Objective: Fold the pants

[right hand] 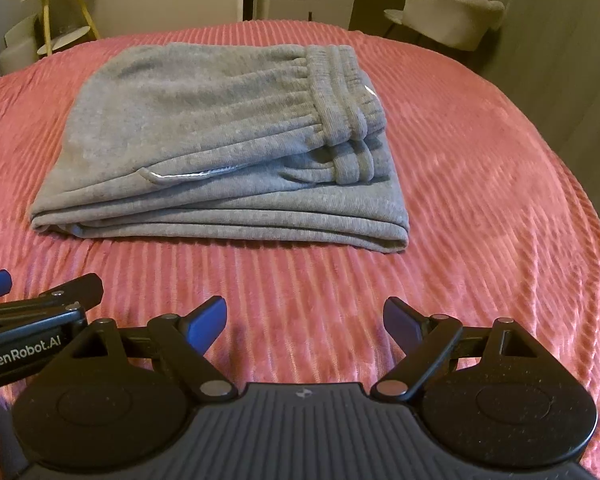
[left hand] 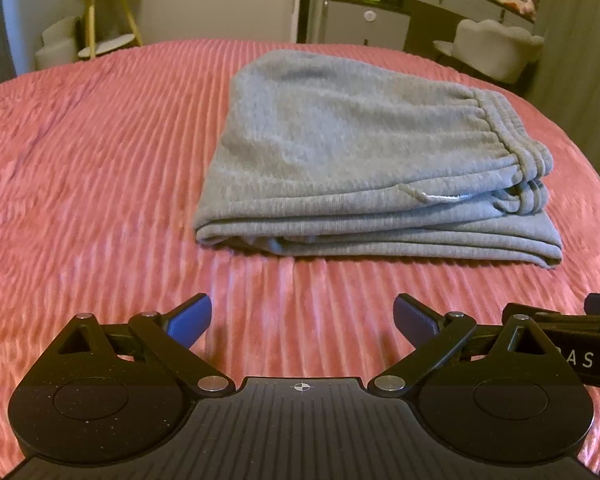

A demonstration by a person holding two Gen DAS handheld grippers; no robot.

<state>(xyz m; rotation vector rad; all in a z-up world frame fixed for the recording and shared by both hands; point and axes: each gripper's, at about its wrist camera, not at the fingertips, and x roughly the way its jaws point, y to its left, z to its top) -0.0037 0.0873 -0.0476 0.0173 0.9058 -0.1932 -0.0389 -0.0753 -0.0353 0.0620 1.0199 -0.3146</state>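
Grey sweatpants (left hand: 340, 152) lie folded in a thick stack on the pink ribbed bedspread (left hand: 100, 160), waistband at the right, a white drawstring tip showing at the front. They also show in the right wrist view (right hand: 220, 140). My left gripper (left hand: 302, 316) is open and empty, held above the bedspread short of the stack's near edge. My right gripper (right hand: 304, 318) is open and empty, also short of the stack, beside the left one. The left gripper's body shows at the left edge of the right wrist view (right hand: 40, 320).
The bedspread (right hand: 480, 200) drops off at its rounded far and right edges. Behind the bed stand a small yellow-legged side table (left hand: 100, 12), a grey cabinet (left hand: 364, 20) and a light padded chair (left hand: 496, 48).
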